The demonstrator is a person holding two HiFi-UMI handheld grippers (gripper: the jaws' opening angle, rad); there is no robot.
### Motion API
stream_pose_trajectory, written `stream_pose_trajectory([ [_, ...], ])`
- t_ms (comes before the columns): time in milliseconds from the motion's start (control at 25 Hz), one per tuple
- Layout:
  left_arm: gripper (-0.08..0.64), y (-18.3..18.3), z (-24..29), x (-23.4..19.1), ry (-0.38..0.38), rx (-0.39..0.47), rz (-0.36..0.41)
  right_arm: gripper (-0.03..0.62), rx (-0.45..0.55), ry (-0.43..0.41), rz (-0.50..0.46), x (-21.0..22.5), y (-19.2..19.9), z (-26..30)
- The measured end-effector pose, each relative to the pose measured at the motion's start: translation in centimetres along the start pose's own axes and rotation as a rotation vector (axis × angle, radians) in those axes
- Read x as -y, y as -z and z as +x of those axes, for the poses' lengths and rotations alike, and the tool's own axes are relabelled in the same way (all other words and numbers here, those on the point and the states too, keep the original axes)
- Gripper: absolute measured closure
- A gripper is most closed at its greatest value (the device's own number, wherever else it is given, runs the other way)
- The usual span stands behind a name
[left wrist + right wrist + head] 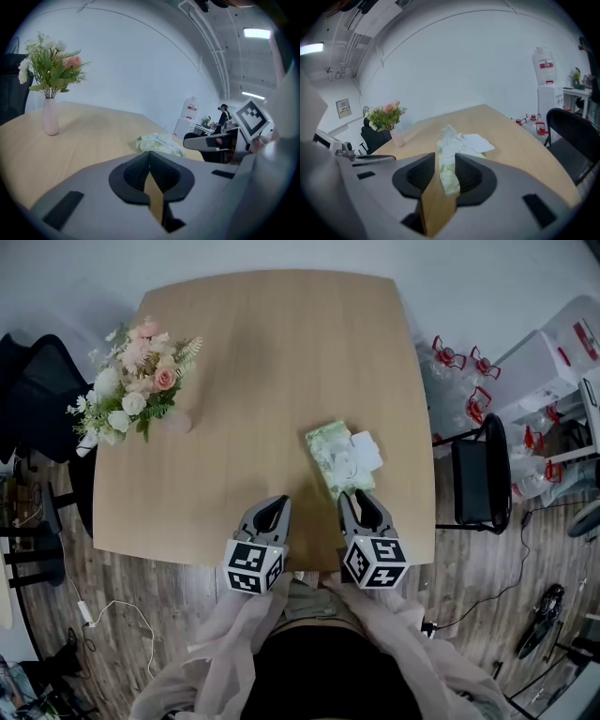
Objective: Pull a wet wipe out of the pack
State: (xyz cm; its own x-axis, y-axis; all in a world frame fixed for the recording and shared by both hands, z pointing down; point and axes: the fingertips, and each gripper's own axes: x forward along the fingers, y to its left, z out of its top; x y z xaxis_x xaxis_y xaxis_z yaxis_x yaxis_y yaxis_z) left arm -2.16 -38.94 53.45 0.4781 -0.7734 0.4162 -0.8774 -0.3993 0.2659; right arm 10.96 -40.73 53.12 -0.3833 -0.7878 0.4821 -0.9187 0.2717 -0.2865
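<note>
The green wet wipe pack (338, 459) lies on the wooden table (244, 362), right of the middle, with a white flap or sheet (367, 450) spread at its right side. In the right gripper view a crumpled wipe (449, 136) stands up out of the pack (451, 180). My right gripper (352, 497) is just short of the pack's near end, and its jaws (445, 158) stand apart with nothing pressed between them. My left gripper (277, 502) hovers beside it over the table's front edge, its tips (149, 153) meeting, with nothing in them.
A pink vase of flowers (141, 381) stands at the table's back left. A black chair (483, 474) sits close to the right edge, with clear bottles (459, 367) behind it. Another dark chair (37, 390) is at the left. A white cable (112, 610) lies on the floor.
</note>
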Motion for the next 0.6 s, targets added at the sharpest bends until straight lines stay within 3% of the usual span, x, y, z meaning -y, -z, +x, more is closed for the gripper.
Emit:
stream_pose_trajectory([
  [600, 0.551, 0.2, 0.3, -4.6, -0.155, -0.01, -0.065, 0.446, -0.056, -0.051, -0.038, 0.6, -1.4, 4.1],
])
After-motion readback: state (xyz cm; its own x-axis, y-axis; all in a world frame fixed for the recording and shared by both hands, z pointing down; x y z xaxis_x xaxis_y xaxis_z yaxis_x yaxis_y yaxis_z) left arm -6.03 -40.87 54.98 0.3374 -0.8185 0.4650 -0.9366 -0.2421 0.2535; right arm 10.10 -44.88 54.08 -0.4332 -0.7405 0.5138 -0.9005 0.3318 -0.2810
